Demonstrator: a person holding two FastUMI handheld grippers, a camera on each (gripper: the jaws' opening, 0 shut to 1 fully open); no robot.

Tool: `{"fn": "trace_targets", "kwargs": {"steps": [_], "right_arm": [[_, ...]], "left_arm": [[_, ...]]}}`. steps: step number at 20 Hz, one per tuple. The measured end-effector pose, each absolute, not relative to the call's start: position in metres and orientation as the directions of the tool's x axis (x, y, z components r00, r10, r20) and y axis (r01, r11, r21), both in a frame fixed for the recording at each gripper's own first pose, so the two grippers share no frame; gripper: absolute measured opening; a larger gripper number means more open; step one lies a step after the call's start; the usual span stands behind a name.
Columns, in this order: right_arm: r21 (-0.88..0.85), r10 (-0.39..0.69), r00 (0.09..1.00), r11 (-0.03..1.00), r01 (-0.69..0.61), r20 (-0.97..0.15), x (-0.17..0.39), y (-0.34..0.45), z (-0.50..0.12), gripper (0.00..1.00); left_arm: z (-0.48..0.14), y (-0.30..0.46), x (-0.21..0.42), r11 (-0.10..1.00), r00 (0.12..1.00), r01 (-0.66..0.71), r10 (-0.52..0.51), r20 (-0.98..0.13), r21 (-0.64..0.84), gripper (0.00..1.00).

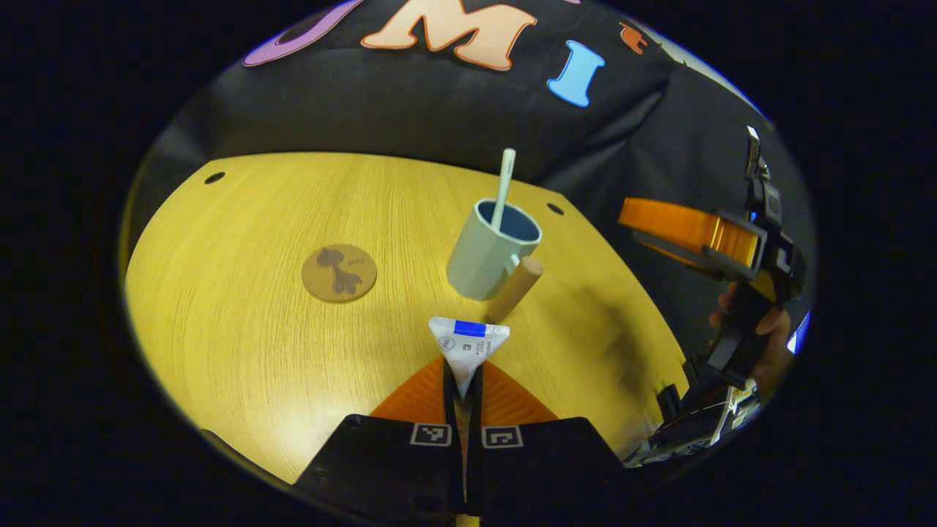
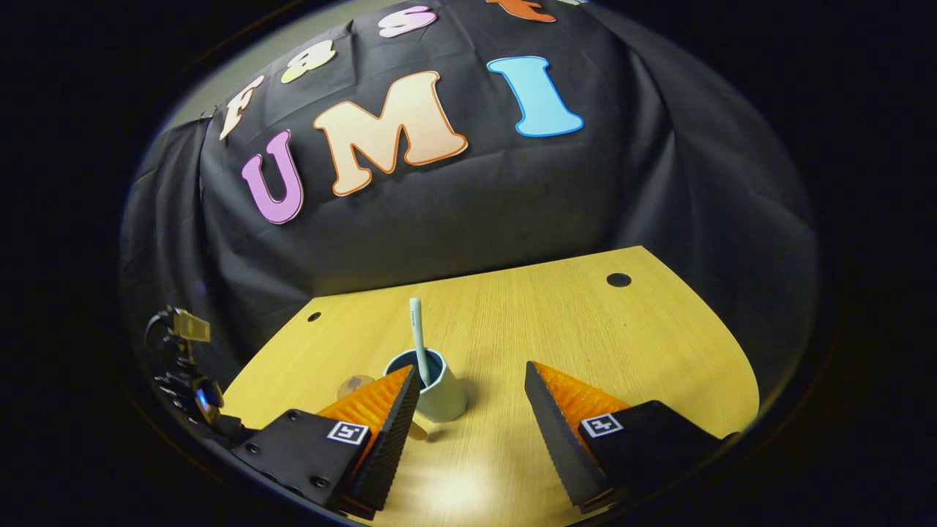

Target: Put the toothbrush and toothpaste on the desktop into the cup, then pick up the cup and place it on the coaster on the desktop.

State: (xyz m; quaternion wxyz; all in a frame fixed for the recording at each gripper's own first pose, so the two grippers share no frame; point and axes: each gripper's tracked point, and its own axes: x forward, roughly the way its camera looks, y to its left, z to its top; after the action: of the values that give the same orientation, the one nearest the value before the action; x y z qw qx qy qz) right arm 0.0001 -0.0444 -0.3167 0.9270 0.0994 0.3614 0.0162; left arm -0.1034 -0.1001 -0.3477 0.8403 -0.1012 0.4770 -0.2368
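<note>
Pale blue ceramic, by the look of it, the cup (image 1: 492, 252) stands upright on the wooden desktop (image 1: 241, 344) with its cylindrical wooden handle (image 1: 515, 288) pointing toward the left gripper's camera. A toothbrush (image 1: 502, 189) already stands inside, leaning against the rim. In the left gripper view, the left gripper (image 1: 463, 386) is clamped on the toothpaste tube (image 1: 468, 348), both fingers squeezing the narrow end so the flat crimped end points forward, near the cup's handle but not yet over the opening. The round coaster (image 1: 339, 273) lies apart from the cup. The right gripper (image 2: 468, 410) holds nothing, its fingers spread wide in the right gripper view with the cup beyond them.

The step in hand looks like carrying the tube over the cup and dropping it in. Several things could spoil that. The wide crimped end leads, so it may catch on the rim or strike the toothbrush and tip it out. The grip sits on the tapering end of a soft tube, which could slide or swivel. Coming in low risks knocking the handle and shifting or toppling the cup
</note>
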Motion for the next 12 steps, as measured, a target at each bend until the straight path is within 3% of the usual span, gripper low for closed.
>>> {"fn": "trace_targets", "kwargs": {"steps": [12], "right_arm": [[0.196, 0.028, 0.724, 0.969, 0.150, -0.689, -0.022, -0.076, -0.316, 0.89]], "left_arm": [[-0.288, -0.140, -0.013, 0.797, 0.530, 0.423, -0.603, -0.596, -0.431, 0.00]]}}
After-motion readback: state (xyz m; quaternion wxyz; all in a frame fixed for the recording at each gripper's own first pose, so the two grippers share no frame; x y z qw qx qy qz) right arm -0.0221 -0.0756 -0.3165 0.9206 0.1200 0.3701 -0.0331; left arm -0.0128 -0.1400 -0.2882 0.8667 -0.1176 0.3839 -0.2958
